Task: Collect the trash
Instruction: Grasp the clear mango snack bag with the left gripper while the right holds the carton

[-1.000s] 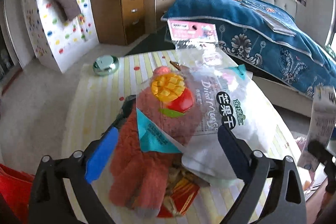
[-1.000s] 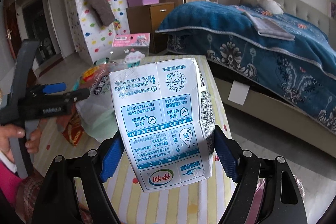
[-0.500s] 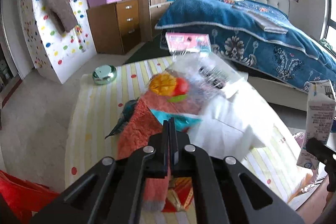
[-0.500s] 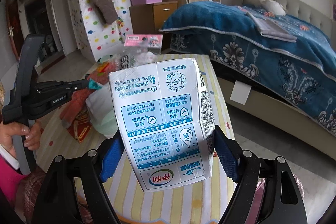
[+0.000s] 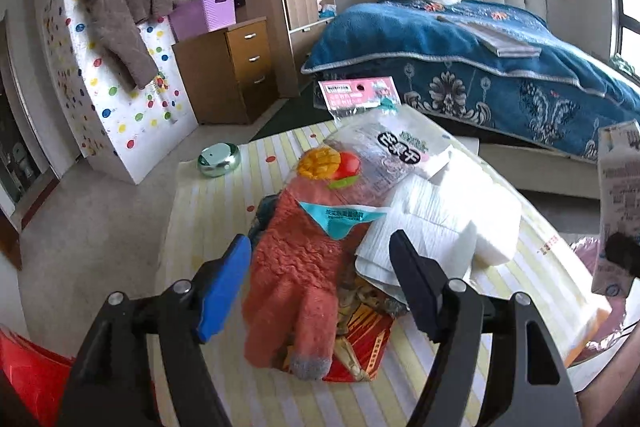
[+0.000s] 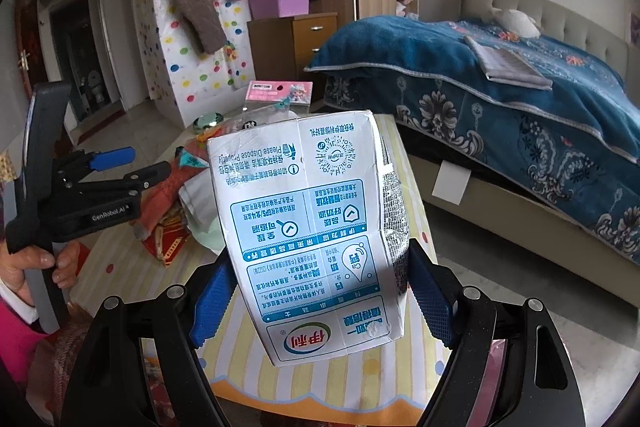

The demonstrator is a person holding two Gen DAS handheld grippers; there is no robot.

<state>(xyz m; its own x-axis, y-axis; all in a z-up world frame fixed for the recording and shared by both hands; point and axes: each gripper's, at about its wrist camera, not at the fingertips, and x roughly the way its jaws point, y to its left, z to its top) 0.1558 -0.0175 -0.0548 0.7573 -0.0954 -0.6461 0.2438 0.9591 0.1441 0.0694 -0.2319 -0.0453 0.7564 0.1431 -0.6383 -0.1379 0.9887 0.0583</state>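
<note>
Reopening after a brief snap shut, the left gripper (image 5: 320, 279) has just been spreading its fingers, and it is now hovering over the pile on the bench (image 5: 208, 227) with nothing pinched; the fuzzy orange glove (image 5: 296, 267) is lying below the gap, the pads not pressing on it; the dried-mango bag (image 5: 360, 163) is resting on the glove's far end, with white tissue (image 5: 440, 223) to its right and a red wrapper (image 5: 360, 339) peeking out underneath; a pink-topped packet (image 5: 358, 95) is standing at the bench's far edge, and a green round tin (image 5: 219, 159) is sitting well apart to the left. To my eye the glove is no trash, so the next grab wants to come down further along, on the mango bag's free edge, closing on film alone. Meanwhile the right gripper (image 6: 320, 291) is holding its fingers wide and clamped on a milk carton (image 6: 316, 235), lifted clear above the bench's near corner.
</note>
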